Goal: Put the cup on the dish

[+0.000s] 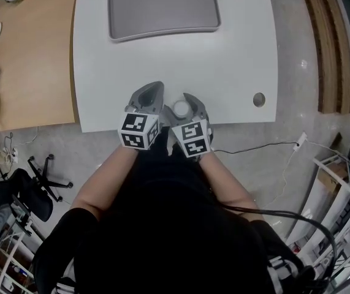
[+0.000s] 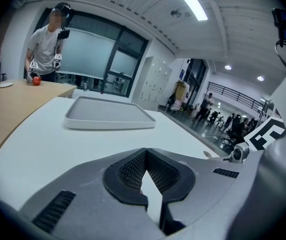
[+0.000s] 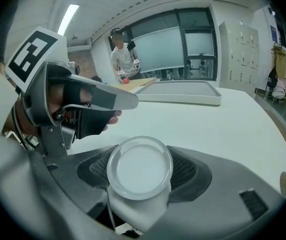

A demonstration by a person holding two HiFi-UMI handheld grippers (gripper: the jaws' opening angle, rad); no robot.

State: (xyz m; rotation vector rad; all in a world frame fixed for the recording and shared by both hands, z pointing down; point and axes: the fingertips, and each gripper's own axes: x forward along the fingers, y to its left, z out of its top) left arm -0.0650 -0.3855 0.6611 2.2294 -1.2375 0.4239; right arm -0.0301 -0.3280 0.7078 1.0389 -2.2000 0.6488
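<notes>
A small white cup (image 1: 181,109) sits between the jaws of my right gripper (image 1: 189,105), which is shut on it just above the white table's (image 1: 236,60) near edge. In the right gripper view the cup (image 3: 139,169) faces me mouth-on, pressed between the dark pads. The dish is a grey rectangular tray (image 1: 162,8) at the table's far side, nothing on it; it also shows as the tray (image 2: 107,115) and the tray (image 3: 180,93). My left gripper (image 1: 152,90) hangs close beside the right one, shut on nothing, its pads (image 2: 127,171) meeting at the tips.
A wooden table (image 1: 27,54) adjoins on the left, with small items on it. A round cable hole (image 1: 258,99) lies near the white table's right front corner. A person (image 2: 45,44) stands beyond the wooden table beside a red object (image 2: 36,80). A chair (image 1: 34,182) stands on the floor.
</notes>
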